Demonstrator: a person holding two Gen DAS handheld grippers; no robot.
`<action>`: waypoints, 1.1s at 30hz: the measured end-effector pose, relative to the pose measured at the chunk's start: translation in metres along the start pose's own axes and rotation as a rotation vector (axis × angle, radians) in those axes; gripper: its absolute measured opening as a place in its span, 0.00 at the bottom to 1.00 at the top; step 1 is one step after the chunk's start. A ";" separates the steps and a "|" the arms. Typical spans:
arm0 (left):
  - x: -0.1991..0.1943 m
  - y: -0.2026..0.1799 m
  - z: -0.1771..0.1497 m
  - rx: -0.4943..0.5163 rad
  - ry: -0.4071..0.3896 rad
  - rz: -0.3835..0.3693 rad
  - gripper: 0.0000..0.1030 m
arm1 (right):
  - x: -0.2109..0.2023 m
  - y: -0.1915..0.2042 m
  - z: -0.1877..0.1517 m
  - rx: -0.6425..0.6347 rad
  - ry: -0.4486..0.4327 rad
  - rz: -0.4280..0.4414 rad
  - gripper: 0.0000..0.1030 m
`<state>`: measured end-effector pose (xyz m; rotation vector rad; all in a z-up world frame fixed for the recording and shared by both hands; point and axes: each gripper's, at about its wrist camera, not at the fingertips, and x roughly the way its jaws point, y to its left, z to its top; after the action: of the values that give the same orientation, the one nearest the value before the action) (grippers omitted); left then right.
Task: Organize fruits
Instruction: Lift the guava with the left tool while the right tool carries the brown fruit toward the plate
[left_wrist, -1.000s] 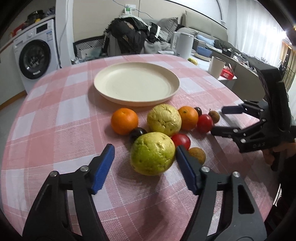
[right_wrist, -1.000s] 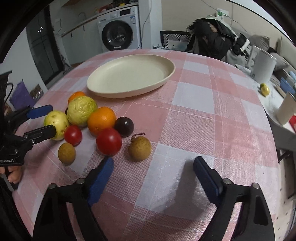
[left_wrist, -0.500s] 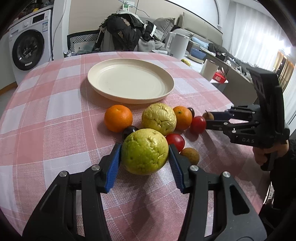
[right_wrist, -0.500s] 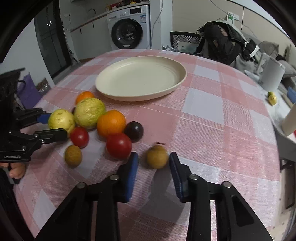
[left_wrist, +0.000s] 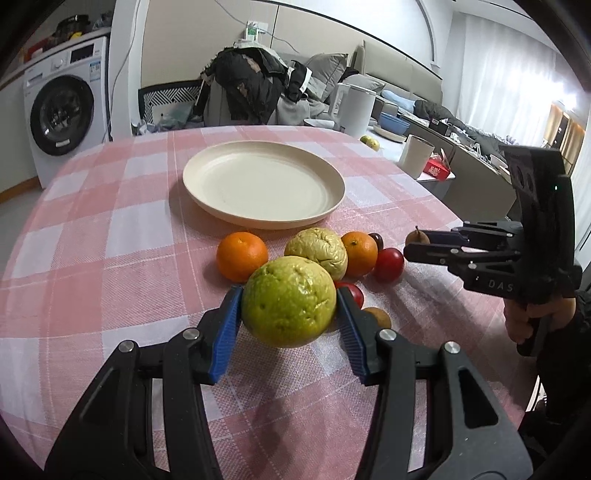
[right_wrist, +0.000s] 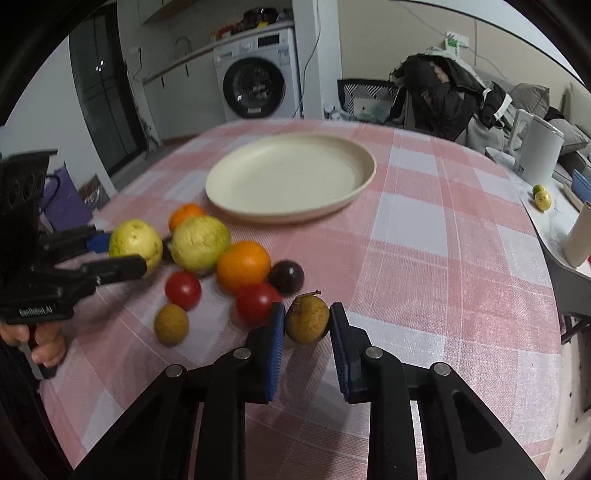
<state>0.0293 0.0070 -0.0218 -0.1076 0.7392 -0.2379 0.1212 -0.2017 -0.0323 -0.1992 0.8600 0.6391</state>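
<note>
My left gripper (left_wrist: 290, 317) is shut on a large green guava (left_wrist: 289, 301) and holds it just above the pink checked tablecloth. My right gripper (right_wrist: 307, 334) is shut on a small brown longan (right_wrist: 307, 319) with a stem, lifted slightly. Between them lies a cluster: a second yellow guava (left_wrist: 317, 251), two oranges (left_wrist: 242, 255) (left_wrist: 359, 253), red tomatoes (left_wrist: 388, 264), a dark plum (right_wrist: 286, 277) and another longan (right_wrist: 171, 325). An empty cream plate (left_wrist: 264, 184) sits behind the cluster, also in the right wrist view (right_wrist: 291, 177).
The round table's edge (left_wrist: 424, 184) curves off to the right. Beyond it stand a white kettle (left_wrist: 356, 109), a cup (left_wrist: 415, 155) and a sofa. A washing machine (left_wrist: 61, 114) and a chair heaped with clothes (left_wrist: 251, 92) are behind the table.
Both grippers closed from open. The left one moved in around the green guava and raised it. The right one moved onto the stemmed longan, gripped it and lifted it a little.
</note>
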 end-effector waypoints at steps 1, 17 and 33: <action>-0.002 -0.001 0.000 0.005 -0.005 0.004 0.46 | -0.001 0.001 0.001 -0.004 -0.010 0.001 0.24; -0.026 -0.013 0.013 0.007 -0.118 0.042 0.46 | -0.018 0.006 0.019 0.021 -0.134 0.032 0.24; -0.026 -0.027 0.054 0.019 -0.172 0.072 0.46 | -0.016 -0.006 0.045 0.075 -0.191 0.055 0.24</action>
<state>0.0429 -0.0115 0.0395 -0.0824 0.5681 -0.1646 0.1460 -0.1952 0.0090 -0.0454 0.7063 0.6646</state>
